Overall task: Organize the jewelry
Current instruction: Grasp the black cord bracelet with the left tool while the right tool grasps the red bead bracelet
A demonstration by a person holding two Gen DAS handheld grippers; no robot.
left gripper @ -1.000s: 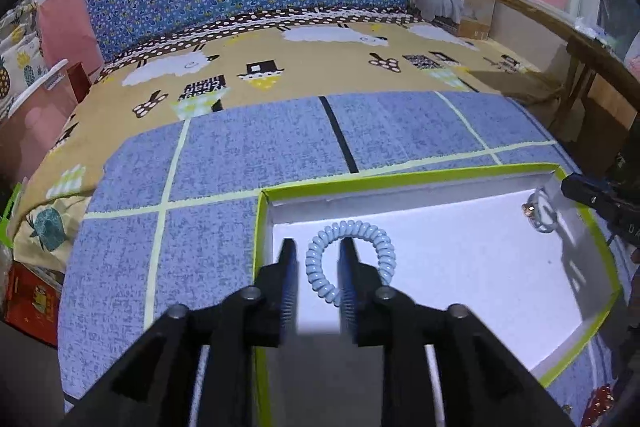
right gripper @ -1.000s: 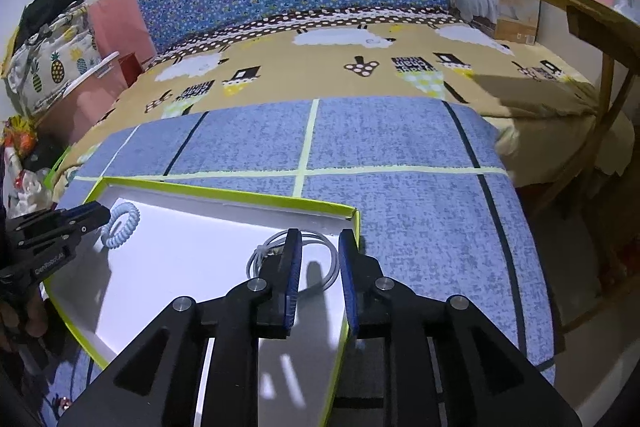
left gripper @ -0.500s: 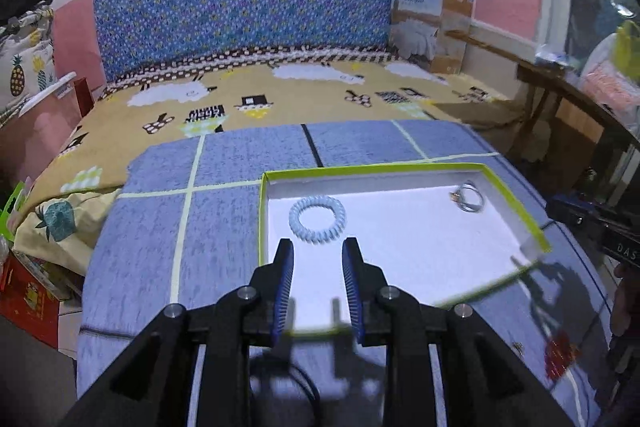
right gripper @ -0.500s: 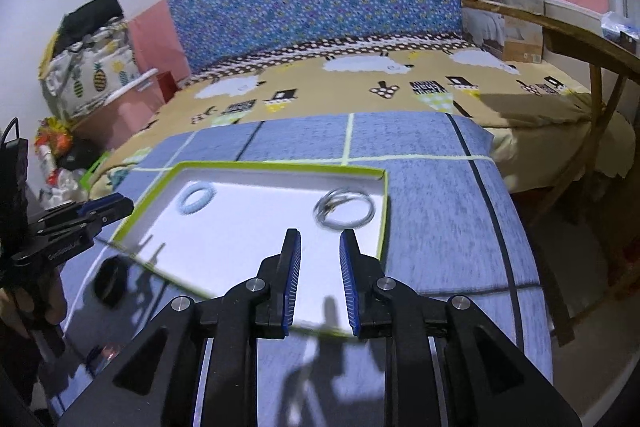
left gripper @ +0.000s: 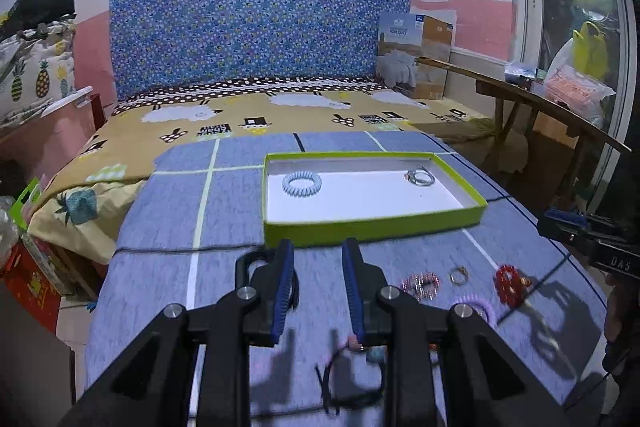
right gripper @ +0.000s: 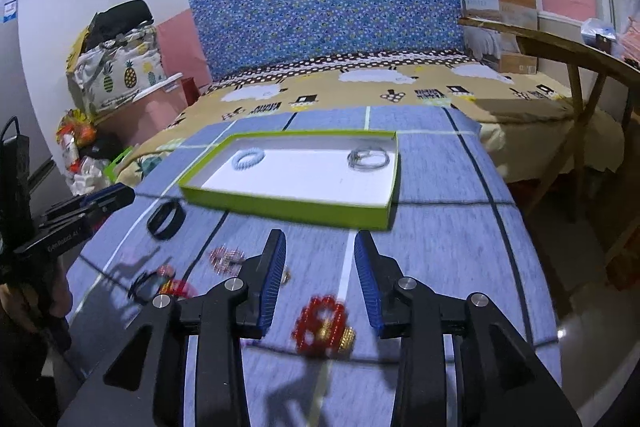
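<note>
Right wrist, tray (right gripper: 280, 205) front edge, bare cloth (right gripper: 440, 247)

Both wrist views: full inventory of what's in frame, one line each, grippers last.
tray: 1, green rim, white inside, on the blue cloth
spiral band: 1, pale blue, inside tray, left end
silver bangle: 1, silver, inside tray, right end
black band: 1, black, on cloth left of tray's near corner
red beaded piece: 1, red and gold, on cloth between right gripper's fingers
pink beaded piece: 1, pink, on cloth
small ring: 1, metal, on cloth
cardboard box: 1, brown, on bed by headboard
left gripper: 1, black, blue pads, open, empty
right gripper: 1, black, jaws just opening, empty
</note>
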